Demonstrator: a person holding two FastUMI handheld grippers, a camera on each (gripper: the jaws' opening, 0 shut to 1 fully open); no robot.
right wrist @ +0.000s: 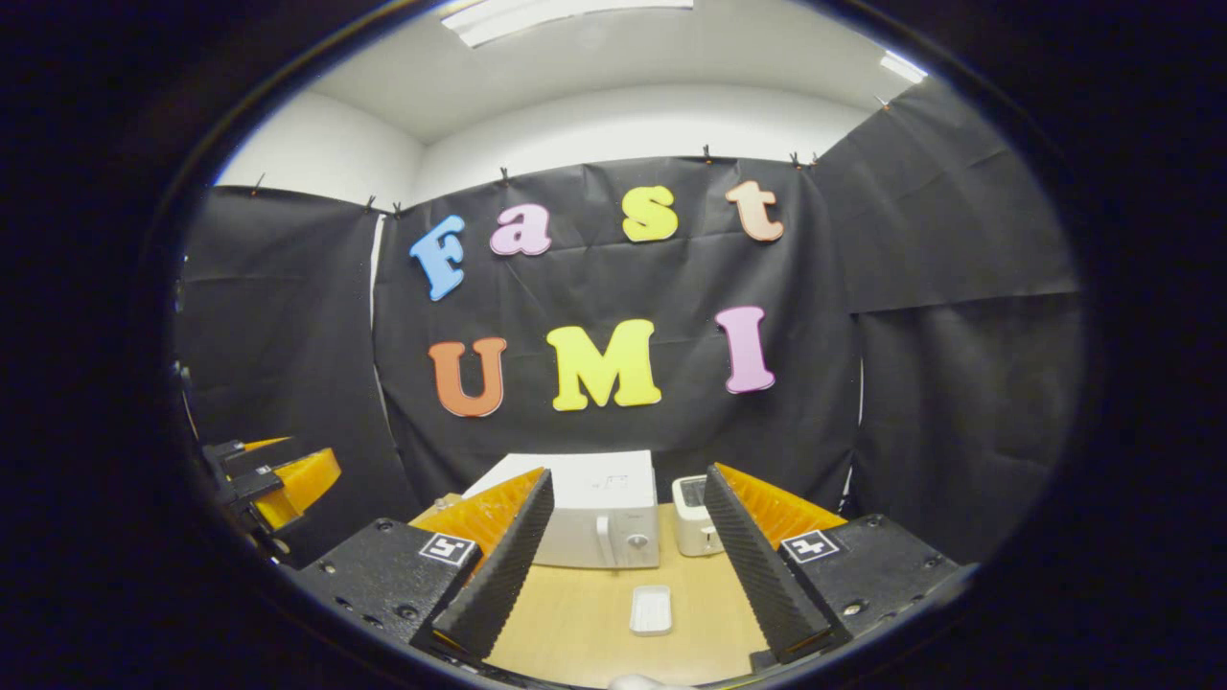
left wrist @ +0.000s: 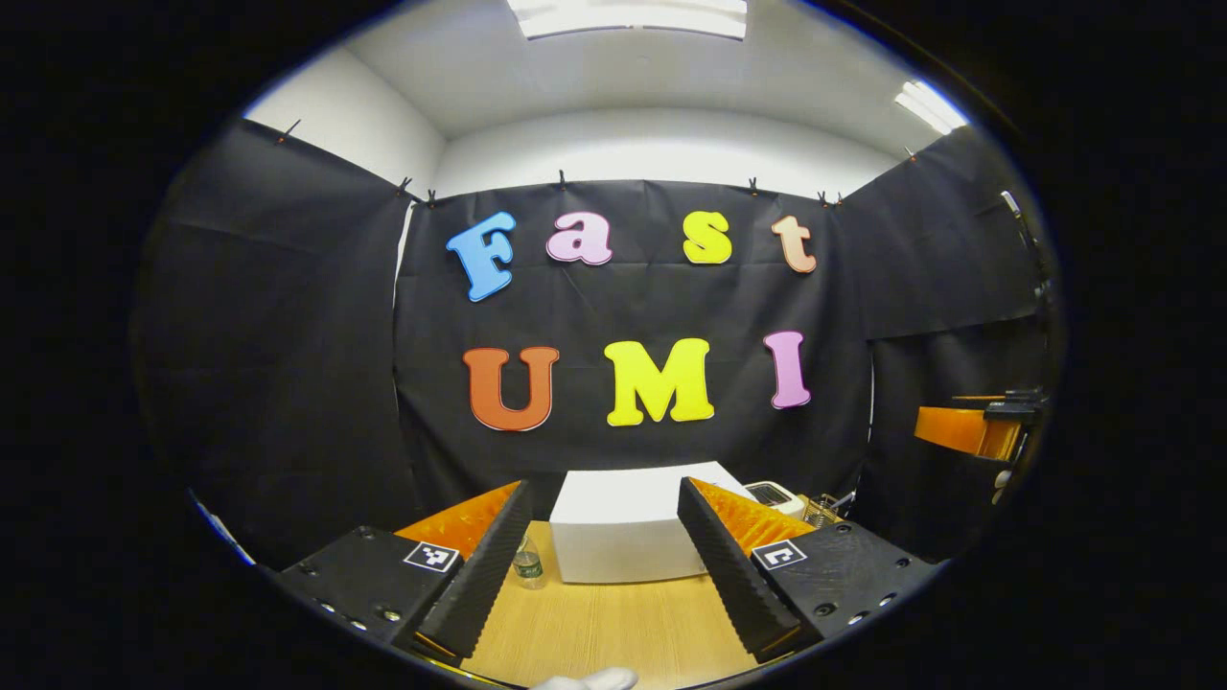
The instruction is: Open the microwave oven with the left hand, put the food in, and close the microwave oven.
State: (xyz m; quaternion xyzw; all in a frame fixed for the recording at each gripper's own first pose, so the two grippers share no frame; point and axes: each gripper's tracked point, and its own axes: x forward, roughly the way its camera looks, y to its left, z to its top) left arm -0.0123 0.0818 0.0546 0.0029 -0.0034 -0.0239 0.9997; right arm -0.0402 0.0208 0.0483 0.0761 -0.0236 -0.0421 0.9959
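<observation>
Microwave (right wrist: 587,513) door shut, toaster (right wrist: 696,517) beside

A small plastic bottle (left wrist: 526,563) stands on my wooden table (left wrist: 613,623). I see a white toaster (right wrist: 695,516) upright farther back. Black cloth (right wrist: 959,383) hangs behind.

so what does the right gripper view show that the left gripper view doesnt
Right gripper view: the microwave seen from its front, door shut, with its knob, and a small white tray lying on the table before it. Left gripper view: a bottle standing beside a plain white face of the microwave. Shared: the microwave, the toaster next to it, and the wooden table.
</observation>
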